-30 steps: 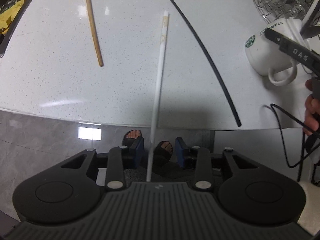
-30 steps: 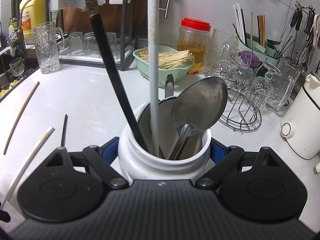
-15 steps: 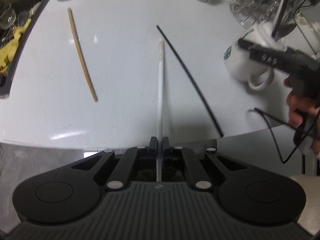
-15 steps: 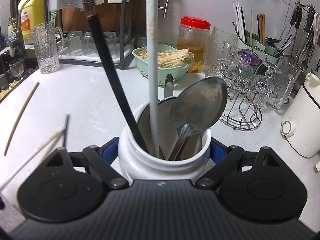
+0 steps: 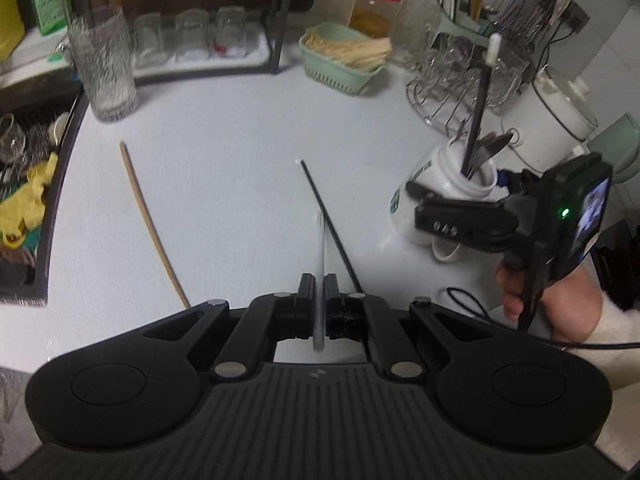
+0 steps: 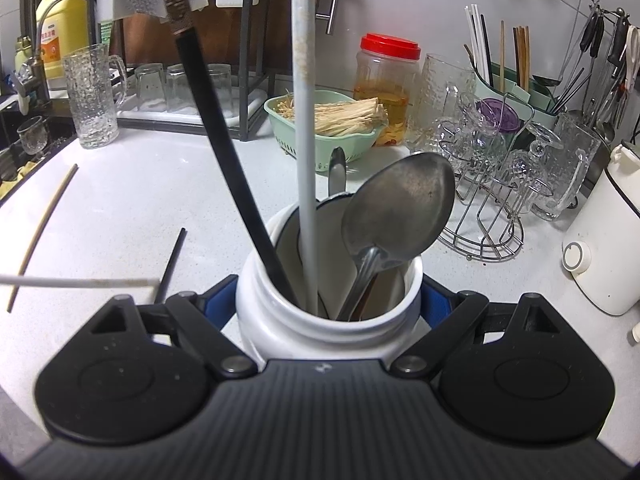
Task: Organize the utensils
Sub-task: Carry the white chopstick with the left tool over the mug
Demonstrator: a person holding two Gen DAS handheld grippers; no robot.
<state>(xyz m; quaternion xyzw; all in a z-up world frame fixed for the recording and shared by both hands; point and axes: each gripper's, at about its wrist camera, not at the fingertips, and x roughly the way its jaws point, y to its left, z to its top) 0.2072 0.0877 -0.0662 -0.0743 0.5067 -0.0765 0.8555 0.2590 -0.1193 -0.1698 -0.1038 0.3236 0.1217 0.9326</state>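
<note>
A black chopstick (image 5: 328,220) and a wooden chopstick (image 5: 154,226) lie near the surface's (image 5: 224,152) front edge. The left claw (image 5: 319,300), open a second ago, now pinches the white chopstick (image 5: 319,280), lifted off the surface. The right claw (image 6: 330,300) clasps the mug (image 6: 280,320) of utensils.

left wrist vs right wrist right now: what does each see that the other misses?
Left wrist only: the left gripper shut on the white chopstick, the sink, and the hand holding the right gripper.

Right wrist only: inside the mug, with its big spoon.

Both: the bamboo chopstick and black chopstick lying on the counter.
</note>
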